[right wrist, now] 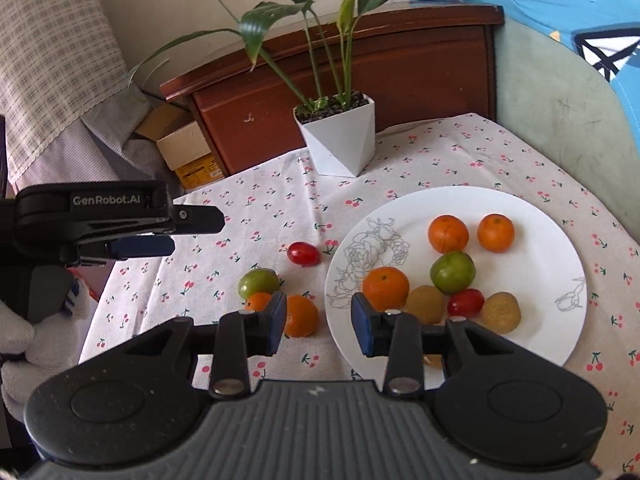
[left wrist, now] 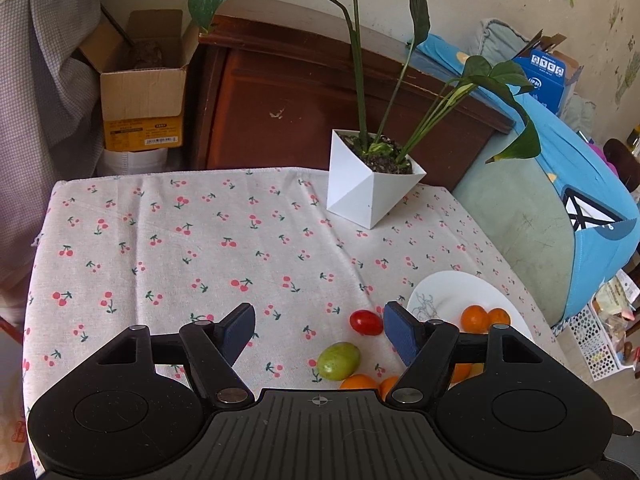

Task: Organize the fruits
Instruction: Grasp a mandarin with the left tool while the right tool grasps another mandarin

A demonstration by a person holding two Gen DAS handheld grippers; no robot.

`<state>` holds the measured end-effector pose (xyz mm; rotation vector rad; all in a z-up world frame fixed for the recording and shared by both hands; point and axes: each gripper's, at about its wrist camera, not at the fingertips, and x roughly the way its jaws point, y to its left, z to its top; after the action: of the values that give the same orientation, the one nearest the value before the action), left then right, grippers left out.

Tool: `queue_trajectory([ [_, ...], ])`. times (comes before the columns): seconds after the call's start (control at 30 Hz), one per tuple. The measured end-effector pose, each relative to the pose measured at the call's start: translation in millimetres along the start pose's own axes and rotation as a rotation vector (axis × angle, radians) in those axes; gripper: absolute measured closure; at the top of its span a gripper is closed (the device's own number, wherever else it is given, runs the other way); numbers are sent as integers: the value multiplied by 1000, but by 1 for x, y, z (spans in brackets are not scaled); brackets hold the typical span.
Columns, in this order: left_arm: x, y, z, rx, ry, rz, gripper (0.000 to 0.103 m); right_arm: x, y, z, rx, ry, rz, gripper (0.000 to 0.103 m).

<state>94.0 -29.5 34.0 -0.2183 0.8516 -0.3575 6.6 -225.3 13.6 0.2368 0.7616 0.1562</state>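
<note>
Two hand-held grippers hover over a cherry-print tablecloth (right wrist: pixel 440 152) where fruit is split between a white plate (right wrist: pixel 532 216) and the cloth.

The left gripper (left wrist: pixel 319 330) has its jaws spread with nothing between the pads; in the right wrist view it shows at the left edge, held by a white-gloved hand (right wrist: pixel 24 344). The right gripper (right wrist: pixel 319 322) stands narrowly parted and empty, above the plate's near-left rim. On the plate lie three oranges (right wrist: pixel 448 234), a green fruit (right wrist: pixel 453 273), a red tomato (right wrist: pixel 465 302) and two kiwis (right wrist: pixel 501 313). Left of the plate, on the cloth, sit another red tomato (right wrist: pixel 303 253), a green fruit (right wrist: pixel 259 283) and two oranges (right wrist: pixel 301 316) close together. A potted plant (right wrist: pixel 340 136) stands at the table's far edge.
</note>
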Motion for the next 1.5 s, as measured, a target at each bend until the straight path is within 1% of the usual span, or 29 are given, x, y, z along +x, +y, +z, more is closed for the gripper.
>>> queue_trajectory([
  [0.23, 2, 7, -4, -17, 24, 17, 32, 17, 20, -4, -106, 26, -5, 66],
  [0.47, 0, 17, -5, -30, 31, 19, 32, 34, 35, -8, -196, 51, -52, 66],
  [0.57, 0, 20, -5, -32, 36, 18, 32, 39, 39, -9, -229, 47, -83, 66],
  [0.7, -2, 23, -6, -36, 40, 15, 32, 43, 37, -6, -211, 42, -85, 66],
  [0.83, -2, 26, -6, -39, 43, 18, 32, 44, 39, -6, -233, 37, -96, 67],
  [1.03, -4, 28, -5, -43, 38, 18, 32, 43, 39, -7, -260, 64, -81, 68],
  [1.1, -3, 28, -5, -42, 41, 17, 32, 44, 40, -9, -280, 76, -86, 68],
  [1.17, -3, 28, -6, -38, 44, 17, 32, 47, 39, -10, -284, 82, -99, 71],
  [1.27, -1, 25, -8, -28, 49, 12, 32, 48, 40, -11, -275, 77, -107, 73],
  [1.33, 0, 23, -11, -19, 54, 9, 32, 45, 38, -9, -260, 72, -92, 73],
  [1.43, 2, 21, -16, -13, 68, 5, 32, 37, 31, -5, -193, 55, -58, 74],
  [1.5, 3, 20, -20, -11, 73, -1, 32, 30, 24, -2, -158, 37, -58, 74],
])
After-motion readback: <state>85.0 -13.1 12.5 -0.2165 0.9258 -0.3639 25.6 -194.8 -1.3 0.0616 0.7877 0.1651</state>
